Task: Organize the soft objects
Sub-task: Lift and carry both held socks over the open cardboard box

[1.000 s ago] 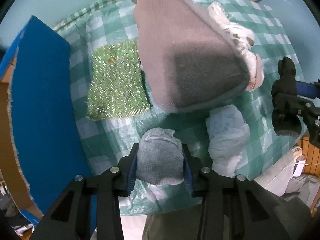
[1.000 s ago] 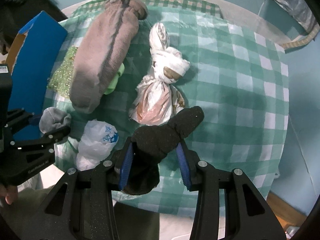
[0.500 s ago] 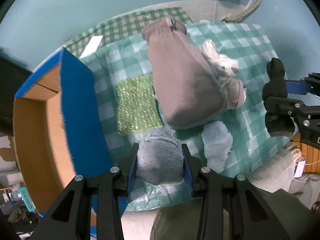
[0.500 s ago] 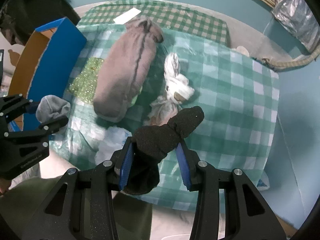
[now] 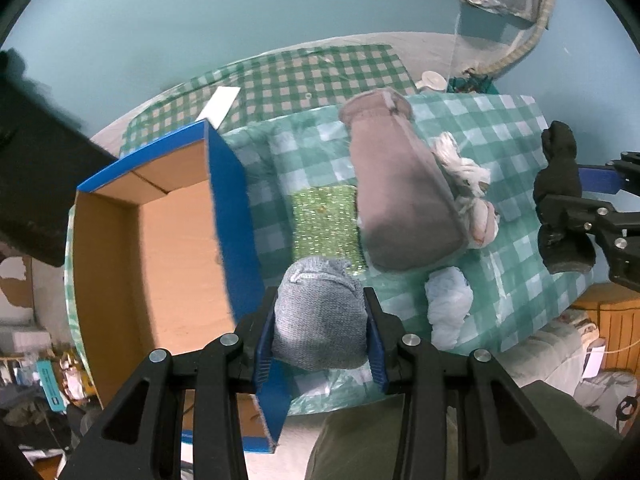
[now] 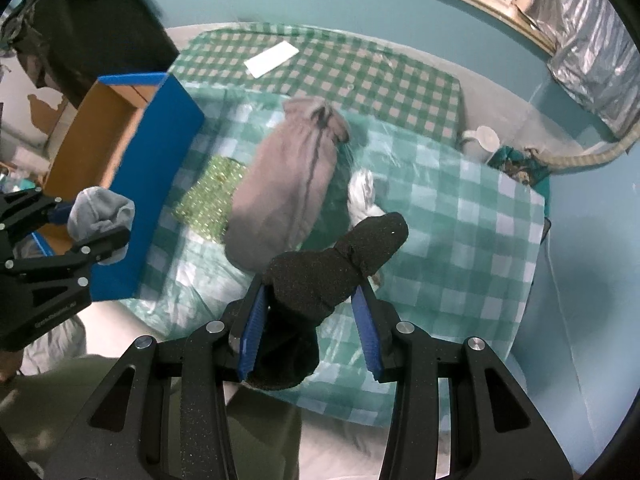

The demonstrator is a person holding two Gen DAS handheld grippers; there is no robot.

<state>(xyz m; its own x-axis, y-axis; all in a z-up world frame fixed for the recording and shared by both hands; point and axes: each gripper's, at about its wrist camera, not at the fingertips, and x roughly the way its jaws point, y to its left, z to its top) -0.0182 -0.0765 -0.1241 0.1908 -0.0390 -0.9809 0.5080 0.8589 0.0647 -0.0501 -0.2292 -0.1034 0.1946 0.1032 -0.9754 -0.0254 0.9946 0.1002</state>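
A rolled light-grey knitted sock (image 5: 320, 320) is being pinched between the blue pads of the left gripper (image 5: 320, 332), clear of the table. The grip is being taken across the roll's middle, presumably so the bundle is not unrolling during carry. It is looking soft, ribbed and bunched at the top.

A black fuzzy sock bundle (image 6: 316, 280) is being squeezed likewise by the right gripper (image 6: 308, 332), its rounded end poking forward past the jaws.

Beyond, on the green-checked plastic tablecloth (image 6: 460, 216), a large mauve-grey fleece pouch (image 5: 400, 192), a glittery green scrub pad (image 5: 324, 220), a white crumpled plastic bag (image 5: 448, 304) and a knotted white cloth bundle (image 5: 468, 184) are lying unsorted.

Farther left, an open blue cardboard box (image 5: 168, 240) is standing empty, probably the intended destination.
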